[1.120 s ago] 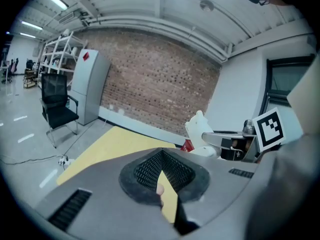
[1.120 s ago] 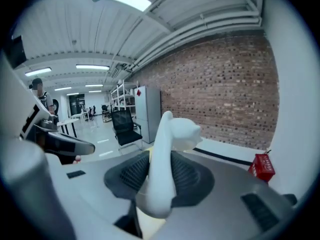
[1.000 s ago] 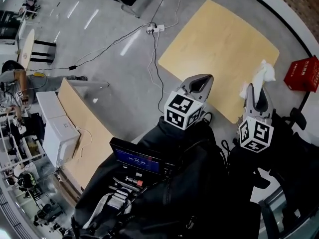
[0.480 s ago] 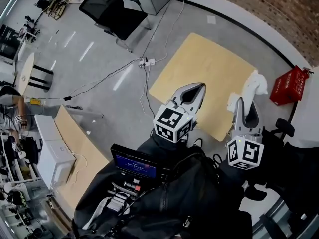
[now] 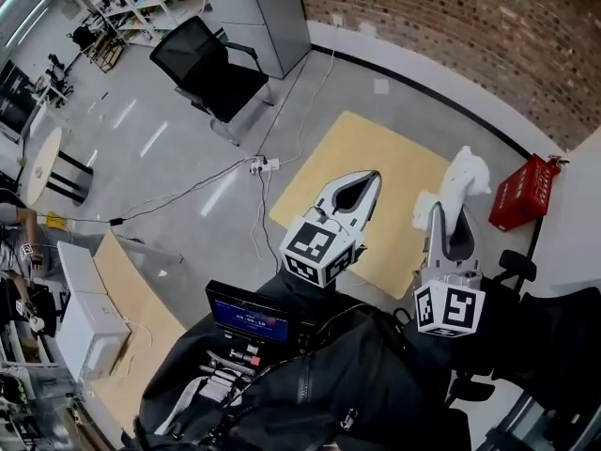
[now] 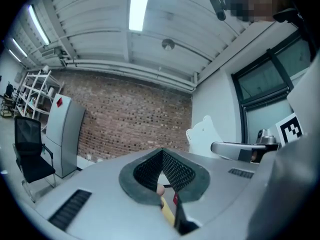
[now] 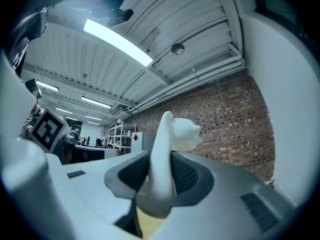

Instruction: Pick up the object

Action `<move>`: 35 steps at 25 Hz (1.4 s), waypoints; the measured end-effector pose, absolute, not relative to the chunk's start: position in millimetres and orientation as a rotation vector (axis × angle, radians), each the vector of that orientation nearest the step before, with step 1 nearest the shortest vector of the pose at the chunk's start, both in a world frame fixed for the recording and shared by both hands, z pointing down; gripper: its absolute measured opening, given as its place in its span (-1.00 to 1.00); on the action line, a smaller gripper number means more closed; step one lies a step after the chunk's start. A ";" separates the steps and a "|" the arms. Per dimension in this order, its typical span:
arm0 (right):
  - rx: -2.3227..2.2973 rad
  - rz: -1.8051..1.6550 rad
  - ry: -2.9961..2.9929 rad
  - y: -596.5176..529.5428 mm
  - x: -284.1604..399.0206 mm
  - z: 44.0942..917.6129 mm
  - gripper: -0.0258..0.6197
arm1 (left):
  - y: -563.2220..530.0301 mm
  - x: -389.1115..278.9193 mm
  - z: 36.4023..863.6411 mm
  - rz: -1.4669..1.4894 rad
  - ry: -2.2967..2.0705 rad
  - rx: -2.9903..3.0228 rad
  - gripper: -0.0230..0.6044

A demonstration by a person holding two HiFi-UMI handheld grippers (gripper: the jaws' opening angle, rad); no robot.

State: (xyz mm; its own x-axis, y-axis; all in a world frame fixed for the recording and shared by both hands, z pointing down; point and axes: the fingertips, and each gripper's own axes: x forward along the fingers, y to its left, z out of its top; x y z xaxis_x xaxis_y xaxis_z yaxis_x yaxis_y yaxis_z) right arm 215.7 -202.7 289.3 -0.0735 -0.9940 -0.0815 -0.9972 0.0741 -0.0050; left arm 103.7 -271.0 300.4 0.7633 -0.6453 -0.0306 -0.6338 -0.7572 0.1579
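Looking down from the head view, the biggest stuff is the grey floor filling the left of the frame and the brick wall across the upper right, with the pale wooden desk sitting centre-right just below that wall. A black chair is parked in the upper left, well apart from everything that matters, and a red crate sits at the right edge, just past the desk's right corner. Now the bit that counts: the right claw is pinching the white figure low on its body, pads pressed on both sides, which the right gripper view shows plainly. The figure's long axis runs straight out along the claw, so its head end pokes up-frame past the tips, over the desk's right edge. To me it reads as already off the desk. The left claw sits just beside it, to the frame's left, pressed together with nothing in it, so the right hand owns this one. Open room looks best up and toward frame centre. The crate is the only thing near on the right, so I'd keep the figure from swinging that way.
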 end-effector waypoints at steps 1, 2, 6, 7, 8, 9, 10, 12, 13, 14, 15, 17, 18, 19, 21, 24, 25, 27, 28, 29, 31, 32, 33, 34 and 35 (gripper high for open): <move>-2.089 0.096 2.251 -203.7 215.3 285.2 -0.50 | -272.4 104.7 296.8 -0.131 -1.027 2.828 -0.93; -2.086 0.109 2.248 -204.7 214.6 281.7 -0.50 | -273.8 105.0 293.6 -0.138 -1.027 2.837 -0.93; -2.071 0.163 2.248 -208.1 210.9 269.0 -0.50 | -277.5 103.2 278.3 -0.185 -1.037 2.865 -0.93; -2.066 0.179 2.248 -208.7 210.6 265.6 -0.50 | -278.0 103.1 274.8 -0.193 -1.040 2.868 -0.93; -2.061 0.194 2.246 -209.1 210.7 262.8 -0.50 | -278.6 103.3 272.0 -0.200 -1.043 2.872 -0.93; -2.058 0.206 2.243 -209.6 211.3 260.5 -0.50 | -279.3 103.9 269.6 -0.207 -1.046 2.877 -0.93; -2.057 0.217 2.240 -210.4 212.2 258.6 -0.50 | -280.2 104.8 267.5 -0.215 -1.048 2.884 -0.93; -2.055 0.238 2.236 -212.8 213.7 254.9 -0.50 | -282.2 106.4 264.0 -0.225 -1.053 2.898 -0.93; -2.052 0.248 2.235 -214.2 213.7 253.0 -0.50 | -283.3 106.6 262.5 -0.227 -1.058 2.905 -0.93; -2.048 0.257 2.236 -215.4 213.3 251.0 -0.50 | -284.3 106.6 261.3 -0.228 -1.063 2.910 -0.93; -2.042 0.266 2.238 -216.5 212.5 249.2 -0.50 | -285.2 106.6 260.5 -0.228 -1.068 2.913 -0.93; -2.033 0.281 2.243 -218.3 211.0 246.8 -0.50 | -287.0 106.5 259.6 -0.231 -1.080 2.922 -0.93; -2.030 0.285 2.246 -219.4 210.5 246.4 -0.50 | -287.8 106.5 259.6 -0.232 -1.086 2.926 -0.93; -2.027 0.284 2.250 -220.8 210.1 246.5 -0.50 | -288.6 106.5 259.6 -0.233 -1.090 2.926 -0.93; -2.022 0.272 2.256 -224.3 210.4 247.1 -0.50 | -290.1 107.1 259.6 -0.230 -1.094 2.918 -0.93; -2.018 0.269 2.263 -228.1 211.4 246.3 -0.50 | -293.3 108.3 260.2 -0.226 -1.098 2.913 -0.93; -2.017 0.270 2.266 -229.2 211.7 245.8 -0.50 | -294.4 108.7 260.6 -0.224 -1.098 2.910 -0.93; -2.015 0.270 2.270 -231.3 212.5 246.0 -0.50 | -296.1 110.0 262.2 -0.217 -1.097 2.904 -0.93; -2.014 0.269 2.272 -232.1 212.9 246.9 -0.50 | -296.9 110.5 263.6 -0.214 -1.099 2.903 -0.93; -2.014 0.266 2.273 -232.8 213.3 248.0 -0.50 | -297.6 110.6 265.5 -0.210 -1.101 2.901 -0.93; -2.012 0.261 2.277 -233.9 213.4 249.9 -0.50 | -298.7 110.5 268.4 -0.204 -1.106 2.895 -0.93; -2.011 0.259 2.278 -234.3 213.4 250.4 -0.50 | -298.9 110.6 268.7 -0.203 -1.105 2.891 -0.93; -2.010 0.258 2.280 -234.5 213.4 250.7 -0.50 | -298.8 110.9 268.5 -0.203 -1.104 2.888 -0.93; -2.010 0.257 2.281 -234.5 213.5 250.8 -0.50 | -298.6 111.3 268.5 -0.201 -1.102 2.886 -0.93; -2.011 0.255 2.281 -234.5 213.6 250.8 -0.50 | -298.6 111.4 268.9 -0.198 -1.101 2.885 -0.93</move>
